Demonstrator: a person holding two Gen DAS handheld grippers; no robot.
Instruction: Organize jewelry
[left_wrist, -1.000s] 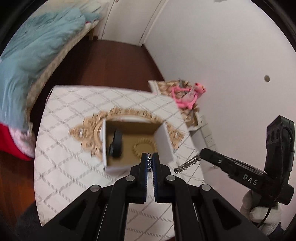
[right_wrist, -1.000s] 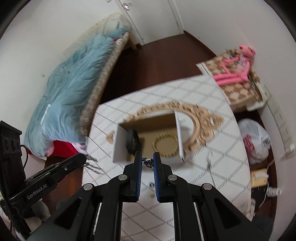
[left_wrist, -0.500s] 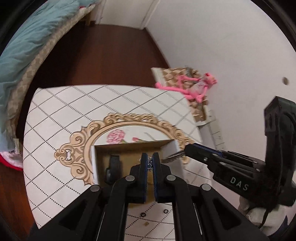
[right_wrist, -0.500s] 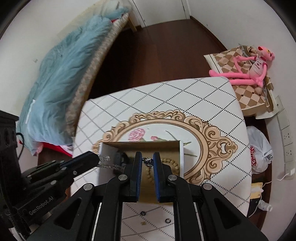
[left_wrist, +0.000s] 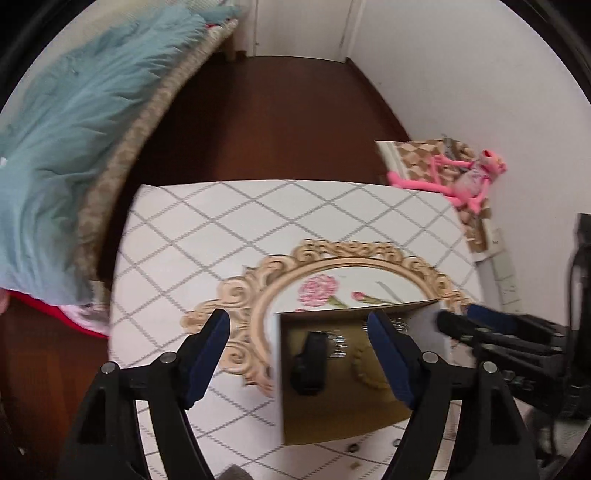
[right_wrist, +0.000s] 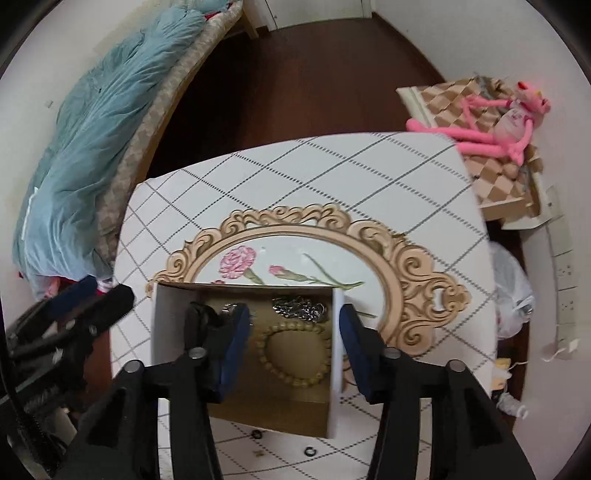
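Note:
An open cardboard box (right_wrist: 336, 354) with white walls and a brown inside stands on the patterned table (right_wrist: 332, 177). In it lie a silver chain (right_wrist: 299, 309), a tan beaded bracelet (right_wrist: 293, 347) and a black band (right_wrist: 199, 325). My right gripper (right_wrist: 293, 312) hangs over the box, its jaws opening, with the chain lying loose below them. My left gripper (left_wrist: 298, 319) is also over the box (left_wrist: 279, 362), jaws opening wide with nothing pressed between them. The chain (left_wrist: 399, 325) and the black band (left_wrist: 308, 363) show below it. Each view catches the other gripper at its side.
Small dark rings (right_wrist: 308, 451) lie on the table in front of the box. A bed with a blue blanket (right_wrist: 92, 122) runs along the left. A pink plush toy (right_wrist: 491, 122) sits on a checkered box at the right, and a white plastic bag (right_wrist: 511, 291) lies below it.
Both grippers came down over the box, each shut on an end of the silver chain. Both have opened and the chain now lies in the box.

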